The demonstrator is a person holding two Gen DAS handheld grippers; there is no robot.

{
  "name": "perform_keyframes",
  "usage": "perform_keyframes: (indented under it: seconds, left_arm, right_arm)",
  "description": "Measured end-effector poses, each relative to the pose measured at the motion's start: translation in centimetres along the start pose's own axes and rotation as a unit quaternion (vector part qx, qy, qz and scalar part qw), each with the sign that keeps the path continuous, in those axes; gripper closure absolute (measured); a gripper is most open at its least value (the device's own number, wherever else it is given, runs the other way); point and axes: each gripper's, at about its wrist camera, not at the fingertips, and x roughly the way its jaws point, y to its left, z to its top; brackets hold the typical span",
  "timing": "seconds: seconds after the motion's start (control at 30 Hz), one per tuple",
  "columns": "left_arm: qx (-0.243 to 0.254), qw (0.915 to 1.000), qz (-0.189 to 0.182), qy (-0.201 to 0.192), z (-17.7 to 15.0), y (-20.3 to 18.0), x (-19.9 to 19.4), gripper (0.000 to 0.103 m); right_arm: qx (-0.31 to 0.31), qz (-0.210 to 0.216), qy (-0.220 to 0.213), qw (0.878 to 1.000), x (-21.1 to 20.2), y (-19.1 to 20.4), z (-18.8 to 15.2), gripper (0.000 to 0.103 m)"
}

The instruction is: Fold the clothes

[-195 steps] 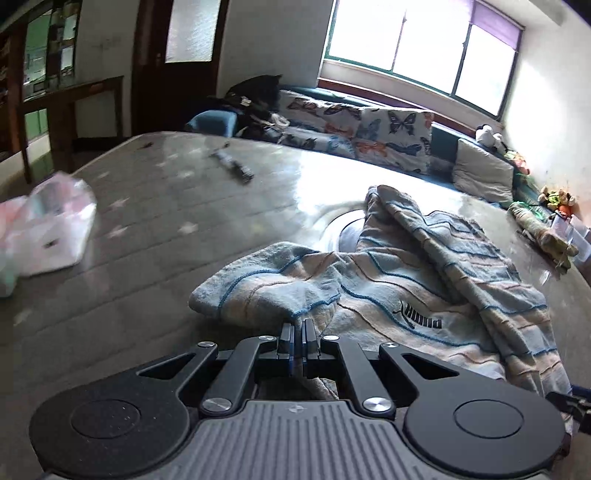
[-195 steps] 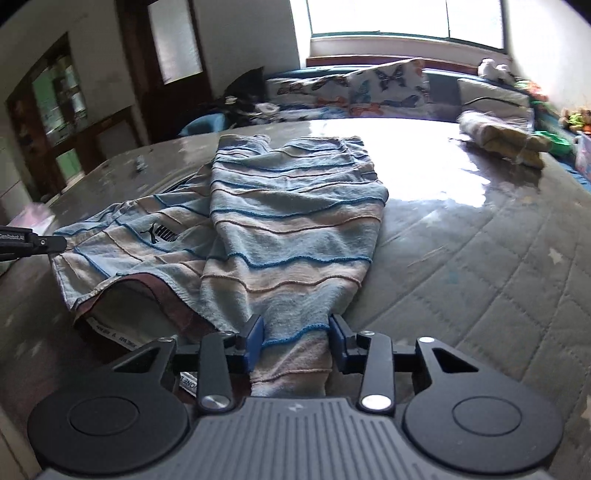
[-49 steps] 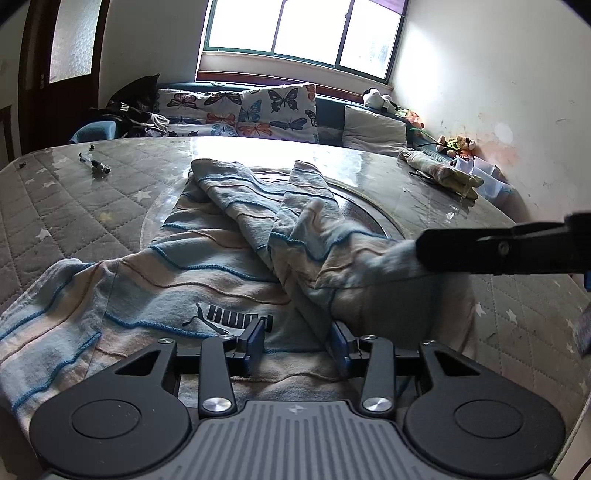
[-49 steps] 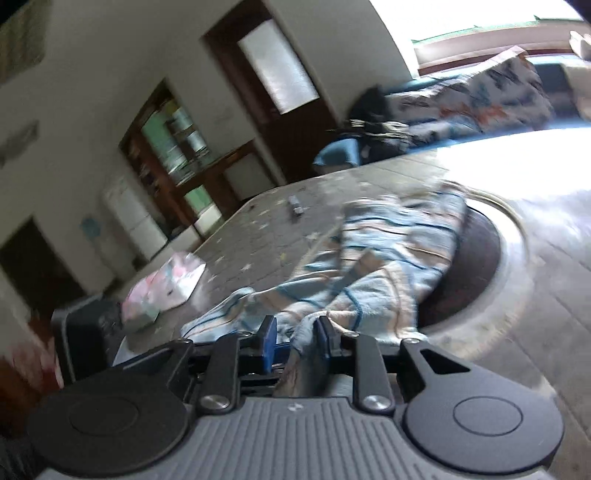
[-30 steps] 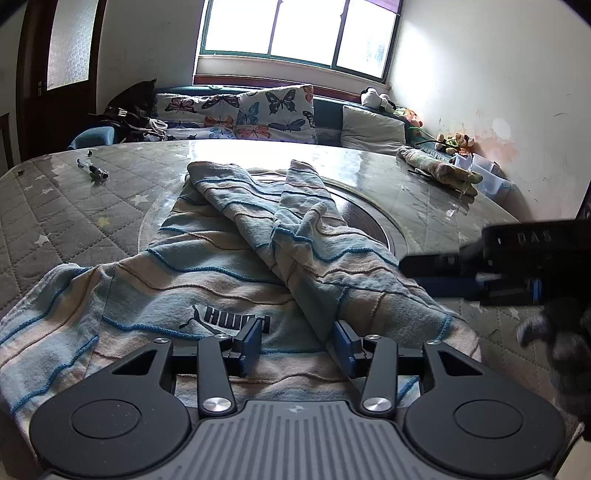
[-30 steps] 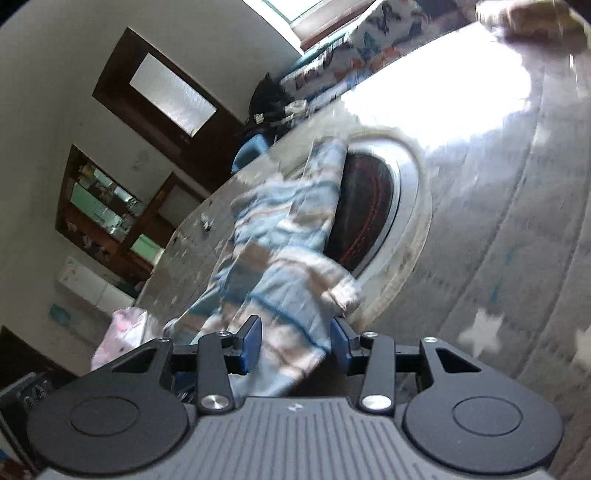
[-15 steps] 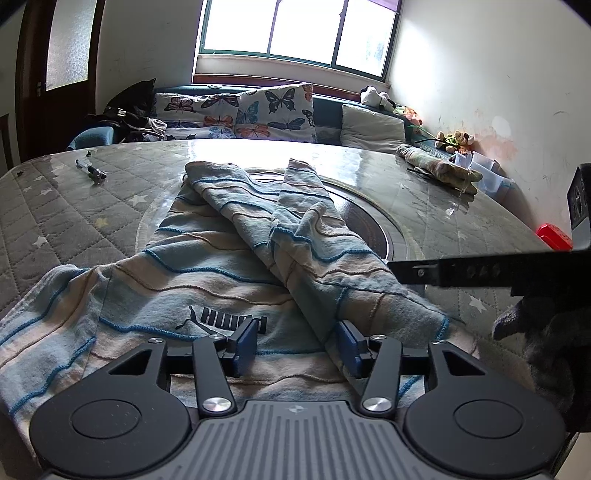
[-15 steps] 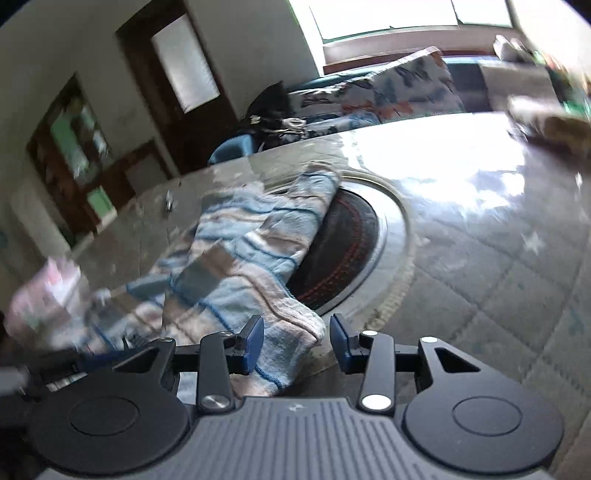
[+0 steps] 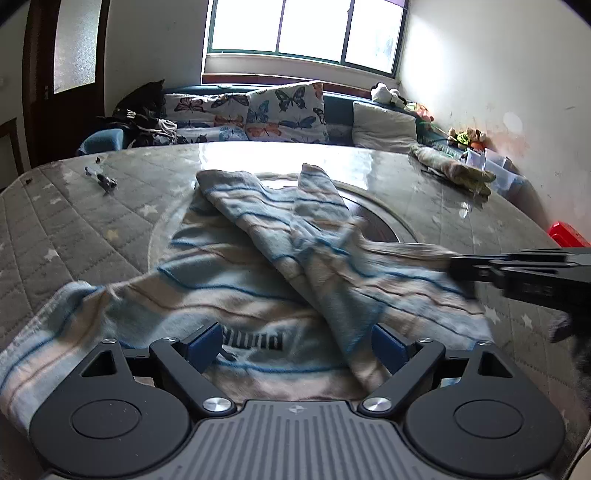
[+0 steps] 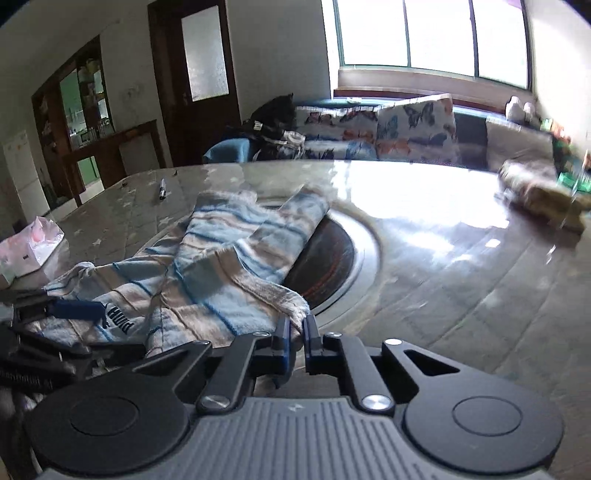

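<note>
We are pinching the striped garment's (image 10: 221,280) blurred hem in our right gripper (image 10: 294,334); our left gripper (image 9: 297,341) is opening, jaws apart over it.

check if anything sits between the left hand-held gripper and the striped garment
Nothing visible does. The left hand-held gripper hangs right over the striped garment, its jaws opening with cloth lying between them. The right hand-held gripper is shut on the garment's edge off to the side, not in the way.

Window (image 9: 306,29) backlight, table (image 10: 424,206) glare, motion blur
</note>
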Motion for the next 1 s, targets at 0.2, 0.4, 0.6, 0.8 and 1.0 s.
perform_keyframes:
  seconds: [0.2,0.4,0.6,0.8,1.0]
  left_arm:
    - [0.004,0.9999,0.013,-0.005,0.7,0.7,0.2,0.008]
    - [0.012,0.9995,0.028,0.001,1.0,1.1,1.0,0.008]
    - [0.018,0.9988,0.044,0.008,0.8,1.6,1.6,0.008]
    - [0.025,0.9979,0.057,0.017,0.6,2.2,2.0,0.01]
    - [0.035,0.996,0.08,-0.014,2.2,2.8,1.6,0.02]
  right_arm:
    - [-0.029,-0.068,-0.031,0.997,-3.2,-1.9,0.3,0.097]
    - [-0.018,-0.143,-0.043,0.989,-5.7,-5.2,-0.6,0.097]
    - [0.025,-0.201,-0.019,0.979,-6.9,-8.8,-3.4,0.097]
    - [0.05,-0.213,0.041,0.975,-5.9,-9.7,-7.2,0.097]
    - [0.054,-0.213,0.04,0.975,-6.6,-10.2,-6.0,0.089]
